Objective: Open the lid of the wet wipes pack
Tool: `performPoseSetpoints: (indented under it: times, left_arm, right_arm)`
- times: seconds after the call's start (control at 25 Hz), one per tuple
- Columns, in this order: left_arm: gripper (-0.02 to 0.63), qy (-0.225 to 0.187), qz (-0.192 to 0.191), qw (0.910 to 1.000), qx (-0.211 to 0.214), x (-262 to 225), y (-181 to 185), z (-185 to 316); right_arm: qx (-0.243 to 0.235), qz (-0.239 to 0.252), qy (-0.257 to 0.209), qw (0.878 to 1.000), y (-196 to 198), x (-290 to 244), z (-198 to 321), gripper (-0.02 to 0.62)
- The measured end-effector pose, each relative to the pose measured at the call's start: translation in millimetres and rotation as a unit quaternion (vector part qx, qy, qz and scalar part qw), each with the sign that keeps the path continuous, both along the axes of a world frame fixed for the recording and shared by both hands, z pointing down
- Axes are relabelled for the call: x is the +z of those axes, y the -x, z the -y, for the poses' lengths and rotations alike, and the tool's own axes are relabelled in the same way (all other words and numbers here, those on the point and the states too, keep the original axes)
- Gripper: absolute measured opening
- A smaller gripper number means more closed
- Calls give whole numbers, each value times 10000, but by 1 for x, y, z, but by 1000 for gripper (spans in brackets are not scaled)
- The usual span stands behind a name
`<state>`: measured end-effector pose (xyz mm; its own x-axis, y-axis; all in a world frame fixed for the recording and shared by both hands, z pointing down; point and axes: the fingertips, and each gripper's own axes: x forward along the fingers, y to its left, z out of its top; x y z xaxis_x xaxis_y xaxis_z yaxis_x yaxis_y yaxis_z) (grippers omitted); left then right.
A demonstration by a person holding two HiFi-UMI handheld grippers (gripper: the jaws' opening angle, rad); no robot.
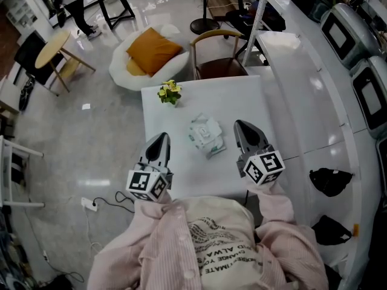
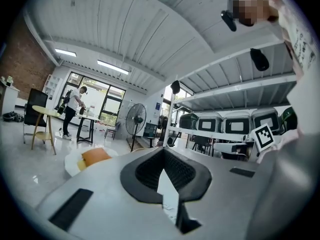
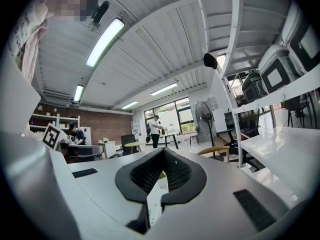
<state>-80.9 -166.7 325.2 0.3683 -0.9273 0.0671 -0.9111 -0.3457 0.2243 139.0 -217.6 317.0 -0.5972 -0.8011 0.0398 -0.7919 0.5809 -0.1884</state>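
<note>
White bench (image 1: 242,95) bears the wet wipes pack (image 1: 205,136) between my left gripper (image 1: 161,138) and right gripper (image 1: 243,127), both closed on nothing, its long axis slanting away, slightly nearer the right.

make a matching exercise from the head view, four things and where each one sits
Things:
1. wet wipes pack
2. yellow flowers
3. orange cushion
4. wooden chair

Places:
A. on the white beanbag on the floor
B. around the middle of the white table
C. on the floor at the table's far edge
D. near the table's far left corner

Pairs: 1-B, 2-D, 3-A, 4-C
</note>
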Motion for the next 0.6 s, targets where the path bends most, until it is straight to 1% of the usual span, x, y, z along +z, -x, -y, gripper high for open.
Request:
performPoseSetpoints:
  times: [0.6]
  left_arm:
    - [-2,88,119,9998,-120,3,4,1]
  right_arm:
    - [47,-195,-68,9998,-2,6,4,0]
